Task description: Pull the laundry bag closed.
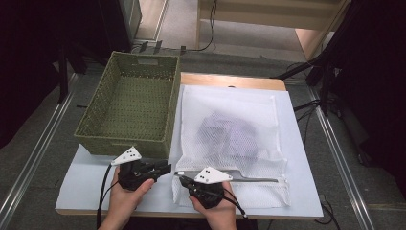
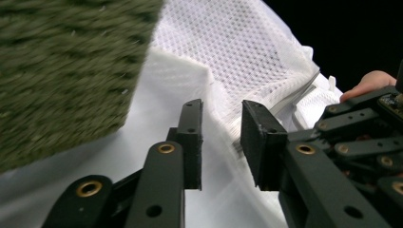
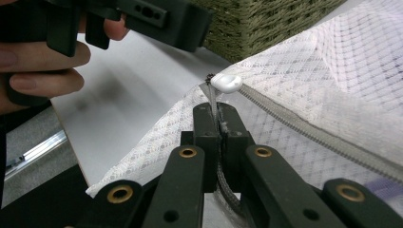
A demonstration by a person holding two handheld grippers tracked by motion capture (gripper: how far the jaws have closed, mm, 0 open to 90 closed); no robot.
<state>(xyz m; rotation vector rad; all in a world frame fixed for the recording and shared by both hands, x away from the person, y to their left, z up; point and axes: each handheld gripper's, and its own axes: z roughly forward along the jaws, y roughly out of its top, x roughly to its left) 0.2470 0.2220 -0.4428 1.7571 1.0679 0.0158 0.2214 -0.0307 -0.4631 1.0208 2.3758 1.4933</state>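
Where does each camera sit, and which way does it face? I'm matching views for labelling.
High view: above the table's near side, looking down on mesh bag and basket; forearms, both tongs.
Left gripper view: on left tongs, facing the bag; parted jaws.
Right gripper view: on right tongs, clamping the bag's zipper end.
All share bag and basket.

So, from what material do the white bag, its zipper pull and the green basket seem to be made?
The white bag looks like thin synthetic mesh, matte: the diamond net lets a dark item show through. The zipper pull appears to be smooth white plastic with a slight gloss. The green basket seems woven from paper cord or dyed fibre, matte; the tight weave shows, but the exact fibre is unclear.
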